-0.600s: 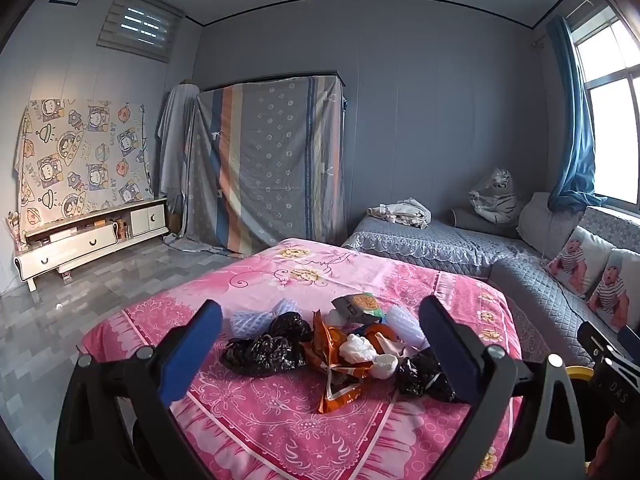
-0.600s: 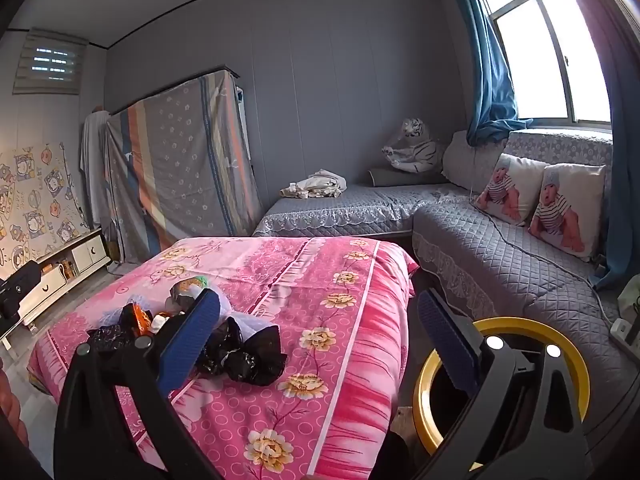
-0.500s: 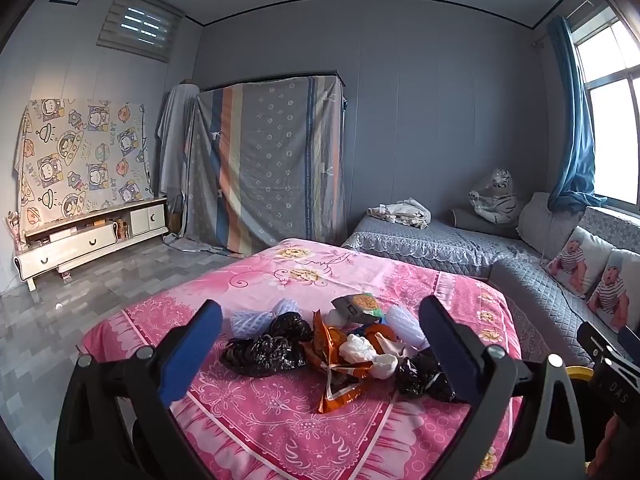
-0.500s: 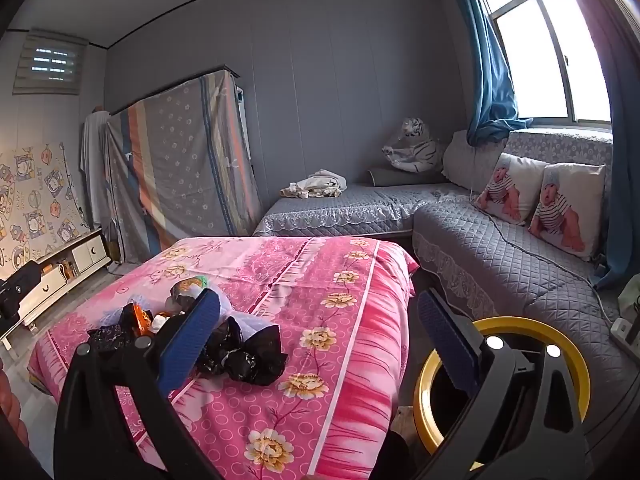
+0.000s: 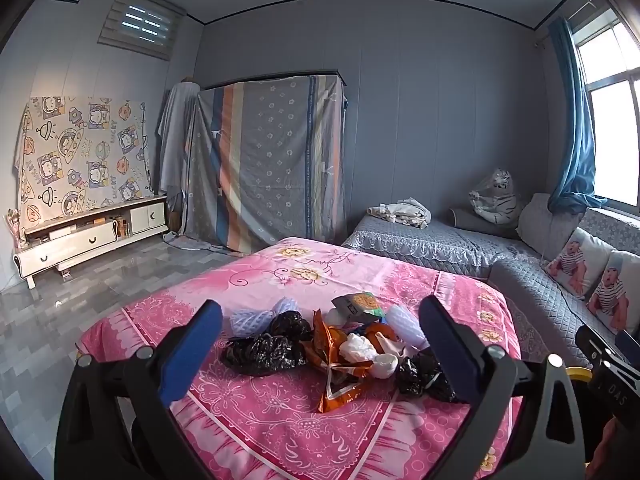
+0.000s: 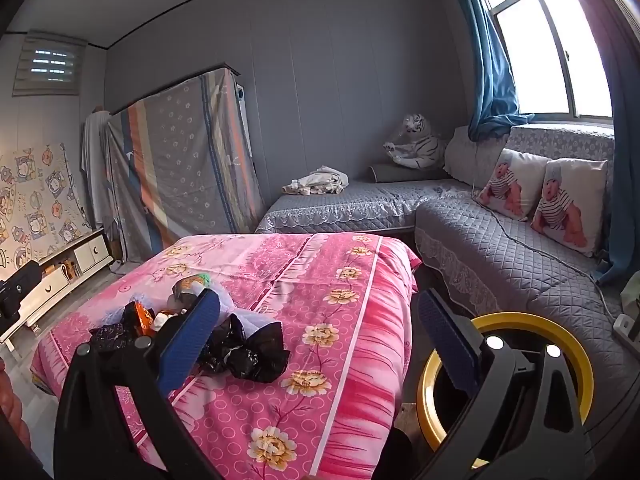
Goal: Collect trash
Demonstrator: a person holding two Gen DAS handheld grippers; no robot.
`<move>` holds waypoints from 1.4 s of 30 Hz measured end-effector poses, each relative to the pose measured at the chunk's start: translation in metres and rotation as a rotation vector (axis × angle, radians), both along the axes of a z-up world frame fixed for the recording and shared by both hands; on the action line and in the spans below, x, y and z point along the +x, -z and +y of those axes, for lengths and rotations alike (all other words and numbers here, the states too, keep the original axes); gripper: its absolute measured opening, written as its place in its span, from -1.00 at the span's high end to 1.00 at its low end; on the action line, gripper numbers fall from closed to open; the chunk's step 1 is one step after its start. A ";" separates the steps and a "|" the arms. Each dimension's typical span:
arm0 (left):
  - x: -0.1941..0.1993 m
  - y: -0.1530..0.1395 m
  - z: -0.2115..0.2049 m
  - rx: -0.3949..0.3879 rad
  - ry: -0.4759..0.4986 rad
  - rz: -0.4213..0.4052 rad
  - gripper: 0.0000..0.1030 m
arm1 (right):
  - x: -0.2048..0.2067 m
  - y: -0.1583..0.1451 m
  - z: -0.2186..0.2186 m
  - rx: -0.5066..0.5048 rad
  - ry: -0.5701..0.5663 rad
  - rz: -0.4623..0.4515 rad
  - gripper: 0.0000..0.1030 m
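Observation:
A heap of trash lies on a table under a pink flowered cloth [image 5: 280,432]: a crumpled black bag [image 5: 264,354], an orange snack wrapper [image 5: 338,372], white tissue [image 5: 358,346], a white foam net [image 5: 246,322] and another black bag [image 5: 424,372]. My left gripper [image 5: 318,354] hovers in front of the heap, open, nothing between its blue pads. My right gripper [image 6: 316,338] is open and empty too, over the table's right edge. In the right wrist view a black bag [image 6: 246,350] lies nearest. A yellow-rimmed black bin [image 6: 576,356] stands on the floor right of the table.
A grey quilted corner sofa [image 6: 500,248] with two printed cushions [image 6: 560,204] runs behind and right of the table. A toy tiger [image 6: 416,144] and crumpled clothes [image 6: 316,182] lie on it. A striped sheet covers a rack [image 5: 268,164]; a low white cabinet [image 5: 80,240] stands left.

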State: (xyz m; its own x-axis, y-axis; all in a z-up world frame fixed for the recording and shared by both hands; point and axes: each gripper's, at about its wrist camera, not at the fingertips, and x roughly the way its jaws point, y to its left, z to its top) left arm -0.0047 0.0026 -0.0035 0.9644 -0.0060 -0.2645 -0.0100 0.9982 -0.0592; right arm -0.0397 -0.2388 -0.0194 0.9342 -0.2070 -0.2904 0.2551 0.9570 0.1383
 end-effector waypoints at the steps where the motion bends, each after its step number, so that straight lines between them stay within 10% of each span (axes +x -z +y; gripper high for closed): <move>1: 0.004 0.000 -0.001 0.001 0.000 0.001 -0.84 | 0.000 0.001 0.001 0.001 -0.001 0.000 -0.84; 42: 0.005 -0.002 -0.001 0.000 -0.004 0.000 -0.84 | 0.003 0.002 -0.001 0.014 -0.015 0.011 -0.84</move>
